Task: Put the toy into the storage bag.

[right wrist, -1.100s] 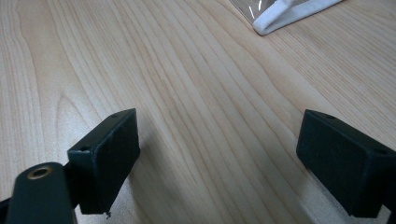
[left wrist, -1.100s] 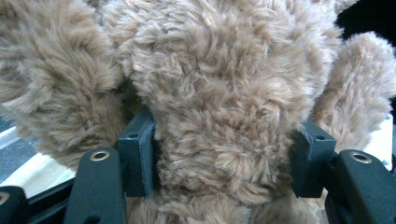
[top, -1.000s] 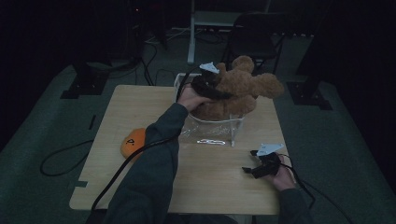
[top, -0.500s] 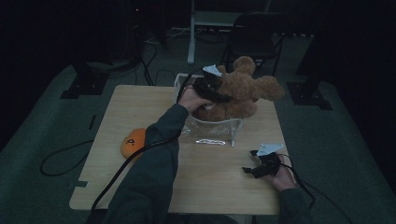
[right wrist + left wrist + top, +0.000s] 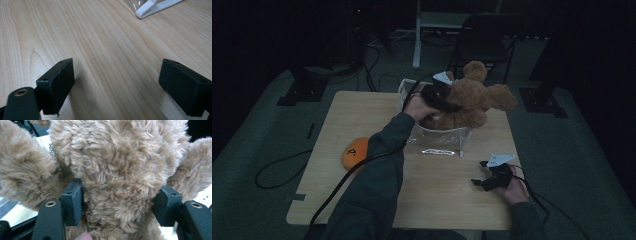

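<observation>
Left tongs (image 5: 117, 202) pinch the brown teddy bear (image 5: 469, 97) round its middle, pads sunk in the fur, w/ jaws just easing a bit wider; right tongs (image 5: 120, 85) rest spread w/ nothing between them, low over the bare wooden surface (image 5: 447, 200) near its front right. Bear sits in/over the clear plastic bin (image 5: 442, 140) at the back of the surface, so I judge the placing nearly done & only the release + pull-back left. Can't tell if anything else is in the bin; an orange plush (image 5: 354, 151) lies outside it, to the left.
</observation>
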`<state>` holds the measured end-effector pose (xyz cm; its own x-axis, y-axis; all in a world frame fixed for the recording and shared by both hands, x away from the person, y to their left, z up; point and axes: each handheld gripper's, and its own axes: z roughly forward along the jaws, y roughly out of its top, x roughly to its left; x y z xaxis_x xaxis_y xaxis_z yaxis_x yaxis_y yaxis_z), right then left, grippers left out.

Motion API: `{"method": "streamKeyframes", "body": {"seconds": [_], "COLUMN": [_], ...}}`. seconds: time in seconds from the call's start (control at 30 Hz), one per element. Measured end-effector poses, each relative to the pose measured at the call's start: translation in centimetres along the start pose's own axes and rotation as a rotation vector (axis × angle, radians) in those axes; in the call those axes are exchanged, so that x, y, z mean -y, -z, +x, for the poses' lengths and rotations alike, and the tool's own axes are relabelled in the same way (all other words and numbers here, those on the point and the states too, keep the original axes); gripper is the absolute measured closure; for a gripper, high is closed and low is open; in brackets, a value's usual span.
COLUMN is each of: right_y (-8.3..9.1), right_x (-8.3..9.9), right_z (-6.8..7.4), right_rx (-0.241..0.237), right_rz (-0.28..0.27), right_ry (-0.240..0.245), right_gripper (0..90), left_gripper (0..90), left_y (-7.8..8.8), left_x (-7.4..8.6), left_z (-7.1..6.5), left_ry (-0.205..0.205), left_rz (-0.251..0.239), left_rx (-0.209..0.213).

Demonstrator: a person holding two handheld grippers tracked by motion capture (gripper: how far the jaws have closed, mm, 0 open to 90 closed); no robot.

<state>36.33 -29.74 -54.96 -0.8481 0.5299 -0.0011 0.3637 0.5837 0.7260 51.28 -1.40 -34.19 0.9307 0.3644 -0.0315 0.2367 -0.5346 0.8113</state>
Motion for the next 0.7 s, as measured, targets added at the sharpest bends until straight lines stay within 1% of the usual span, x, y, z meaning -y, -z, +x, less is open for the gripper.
{"method": "streamKeyframes", "body": {"seconds": [0.2,0.3,0.43,0.5,0.6,0.67,0.7], "right_y": [0.00,0.00,0.00,0.00,0.00,0.01,0.01], "right_x": [0.00,0.00,0.00,0.00,0.00,0.00,0.00], "right_z": [0.01,0.00,0.01,0.01,0.01,0.02,0.02], "right_rx": [0.000,0.000,0.000,0.000,0.000,-0.001,-0.001], "right_rz": [0.000,0.000,0.000,0.000,0.000,0.000,0.001], "right_ry": [-0.001,0.000,-0.001,-0.001,-0.001,-0.002,-0.003], "right_gripper": [12.6,12.6,12.6,12.6,12.6,12.6,12.6], "left_gripper": [32.4,31.5,31.2,30.4,29.5,28.3,28.3], "left_y": [0.01,0.14,0.34,0.33,0.31,0.36,0.42], "left_x": [-0.04,-0.06,-0.09,-0.11,-0.20,-0.27,-0.32], "left_z": [0.03,0.02,0.03,0.05,-0.06,-0.30,-0.40], "left_ry": [0.003,0.005,0.014,0.024,0.019,0.006,0.001], "left_rz": [-0.007,-0.022,-0.041,-0.040,-0.031,-0.045,-0.051], "left_rx": [-0.004,-0.002,-0.001,0.004,0.001,-0.015,-0.015]}}
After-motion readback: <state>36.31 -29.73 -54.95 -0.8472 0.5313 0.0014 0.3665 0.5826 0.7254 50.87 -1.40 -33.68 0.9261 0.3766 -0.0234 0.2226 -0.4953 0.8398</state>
